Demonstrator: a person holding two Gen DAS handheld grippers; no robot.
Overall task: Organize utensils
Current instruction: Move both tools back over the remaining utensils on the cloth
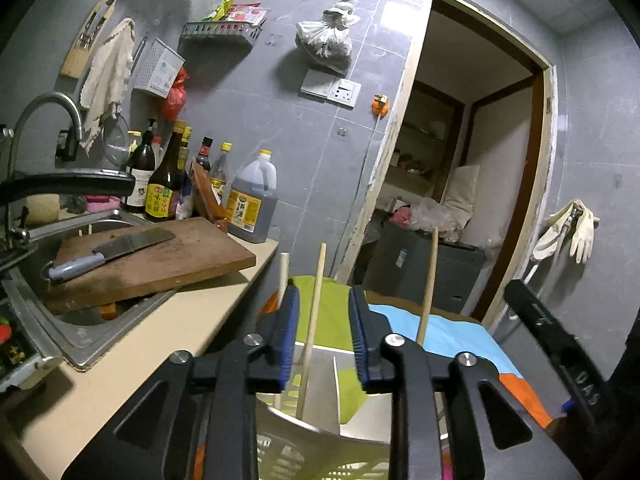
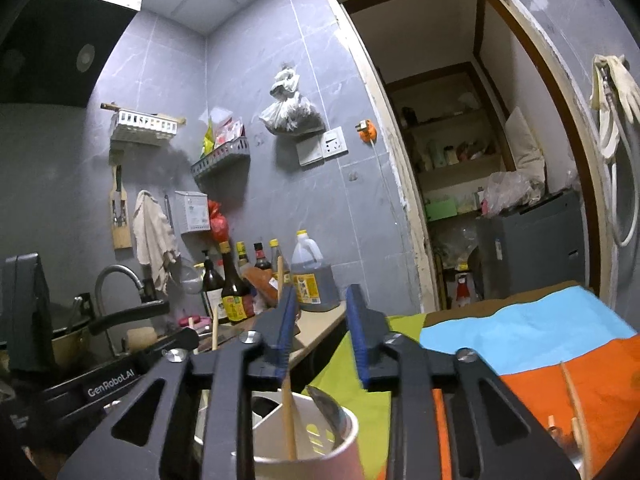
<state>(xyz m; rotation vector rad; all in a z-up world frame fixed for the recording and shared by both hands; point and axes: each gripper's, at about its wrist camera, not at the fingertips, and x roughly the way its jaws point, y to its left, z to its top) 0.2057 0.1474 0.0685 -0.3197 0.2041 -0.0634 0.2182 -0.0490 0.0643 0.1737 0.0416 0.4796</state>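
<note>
Grey tiled kitchen wall (image 1: pixel 256 92) fills both my views, with an open doorway (image 1: pixel 472 152) to a storeroom on the right. Below it the beige counter (image 1: pixel 132 344) carries a steel sink (image 1: pixel 52 332) with a wooden cutting board (image 1: pixel 188 256) lying across its rim, a cleaver (image 1: pixel 112 250) flat on the board. Bottles (image 1: pixel 164 184) and a large jug (image 1: pixel 252 200) stand against the wall behind. To the right I see a table under a patchwork cloth (image 2: pixel 528 332) of green, blue and orange. My left gripper (image 1: pixel 324 332) hangs over the slotted utensil holder (image 1: pixel 320 452), jaws apart and grasping nothing; one wooden chopstick (image 1: pixel 312 332) rises out of the holder between the fingers without touching either pad that I can make out, and a second stick (image 1: pixel 426 284) stands just right of them. My right gripper (image 2: pixel 320 332) is likewise released, jaws spread, above the same holder (image 2: pixel 340 452), where a wooden stick (image 2: pixel 288 424) and a metal spoon (image 2: pixel 328 408) stand in its compartments. More chopsticks (image 2: pixel 572 404) lie on the orange patch, well apart from the holder.
</note>
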